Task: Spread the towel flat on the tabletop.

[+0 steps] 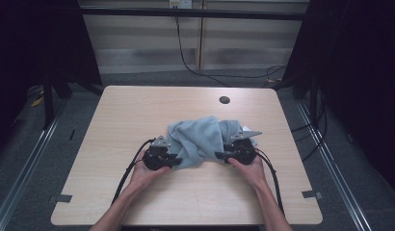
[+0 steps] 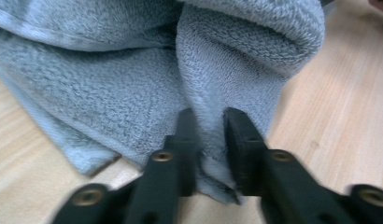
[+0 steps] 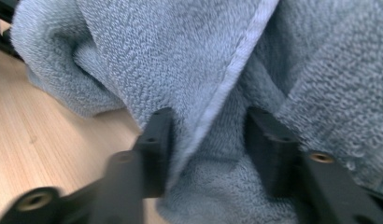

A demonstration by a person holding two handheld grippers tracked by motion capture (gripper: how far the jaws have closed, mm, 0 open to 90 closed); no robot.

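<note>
A crumpled grey-blue towel [image 1: 200, 137] lies bunched near the middle of the light wooden table [image 1: 138, 110]. My left gripper [image 1: 175, 161] is at the towel's near left edge. In the left gripper view, its jaws [image 2: 206, 135] pinch a narrow fold of the towel [image 2: 110, 88] just above the tabletop. My right gripper [image 1: 219, 155] is at the towel's near right side. In the right gripper view, its jaws [image 3: 206, 135] stand wider apart around a thick bunch of towel [image 3: 157, 56] with a pale hem running between them. The inner face of one jaw still shows.
A round cable hole [image 1: 224, 100] sits in the table behind the towel. Tape marks [image 1: 63, 198] [image 1: 311, 194] lie near the front corners. Black cables [image 1: 190, 62] run over the floor beyond the far edge, and dark frames stand on both sides.
</note>
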